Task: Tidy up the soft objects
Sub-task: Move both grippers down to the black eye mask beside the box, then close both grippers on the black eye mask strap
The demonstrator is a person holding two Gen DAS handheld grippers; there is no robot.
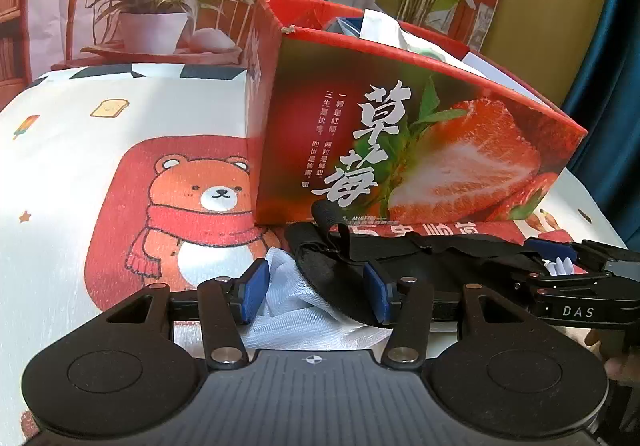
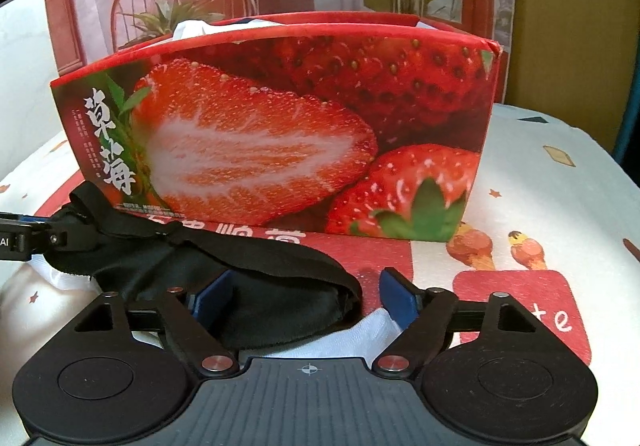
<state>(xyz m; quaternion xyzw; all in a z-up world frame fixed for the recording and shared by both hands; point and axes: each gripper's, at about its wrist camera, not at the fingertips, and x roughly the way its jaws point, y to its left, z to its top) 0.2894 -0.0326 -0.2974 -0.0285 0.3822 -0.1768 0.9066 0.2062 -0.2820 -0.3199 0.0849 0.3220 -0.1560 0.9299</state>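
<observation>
A black fabric eye mask with strap (image 1: pixel 400 262) is laid across white cloth (image 1: pixel 296 310) near the red strawberry-printed cardboard box (image 1: pixel 420 134). The left hand-held gripper (image 1: pixel 316 292) is held half apart around mask and cloth, contact unclear. The right hand-held gripper (image 2: pixel 308 294) is spread wide, unclamped.

Left gripper (image 1: pixel 316 294) angled downward, blue pads (image 1: pixel 256 288) partway apart, black fabric and white mesh cloth lying between them, pads not visibly pressing. Right gripper (image 2: pixel 306 300) angled downward, jaws spread wide, fabric loose between. Part of person's hand (image 1: pixel 616 362) visible behind right gripper in left wrist view.
</observation>
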